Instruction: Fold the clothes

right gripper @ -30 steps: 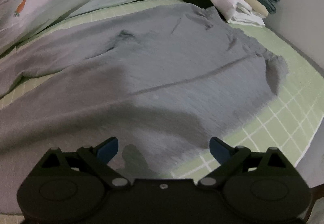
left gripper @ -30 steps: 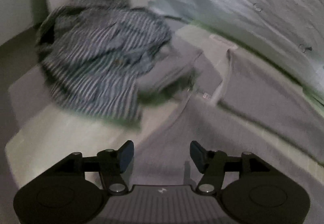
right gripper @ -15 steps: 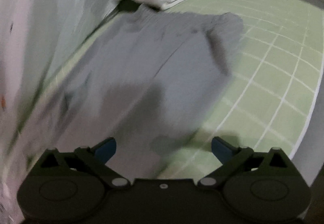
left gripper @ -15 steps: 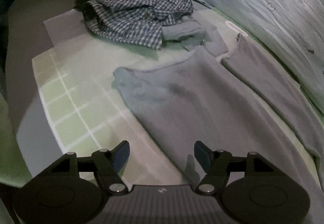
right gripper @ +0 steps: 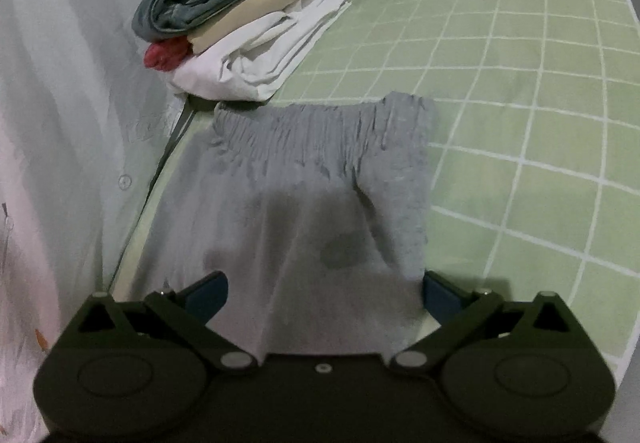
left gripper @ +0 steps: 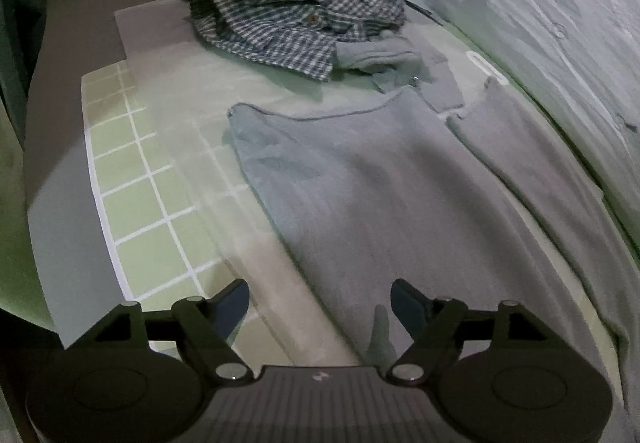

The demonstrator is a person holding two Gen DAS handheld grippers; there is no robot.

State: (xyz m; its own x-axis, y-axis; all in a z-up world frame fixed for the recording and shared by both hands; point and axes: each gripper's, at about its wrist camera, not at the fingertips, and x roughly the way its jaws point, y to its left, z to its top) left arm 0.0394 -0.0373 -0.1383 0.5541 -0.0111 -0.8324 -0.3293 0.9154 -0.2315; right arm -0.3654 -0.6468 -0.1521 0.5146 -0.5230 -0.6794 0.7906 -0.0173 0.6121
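Note:
A grey garment [left gripper: 380,183] lies spread flat on a green grid mat [left gripper: 132,183]. Its two long legs run away from my left gripper [left gripper: 320,303]. That gripper hovers over the garment's near left edge, its jaws are opening, and nothing is pinched between them. In the right wrist view the same grey garment [right gripper: 320,171] shows its gathered waistband at the far end. My right gripper [right gripper: 324,289] hangs wide open above it. The cloth lies under both fingers, its right edge by the right fingertip [right gripper: 436,291].
A crumpled checked shirt [left gripper: 288,3] and a small grey-blue piece [left gripper: 376,55] lie beyond the legs. A stack of folded clothes [right gripper: 240,15] sits past the waistband. A pale quilt [right gripper: 60,103] runs along one side. Bare green mat [right gripper: 520,123] stretches to the right.
The left view swung off the checked shirt to look along the grey garment, then held still while its jaws spread. The right gripper rolled and slid toward the waistband end.

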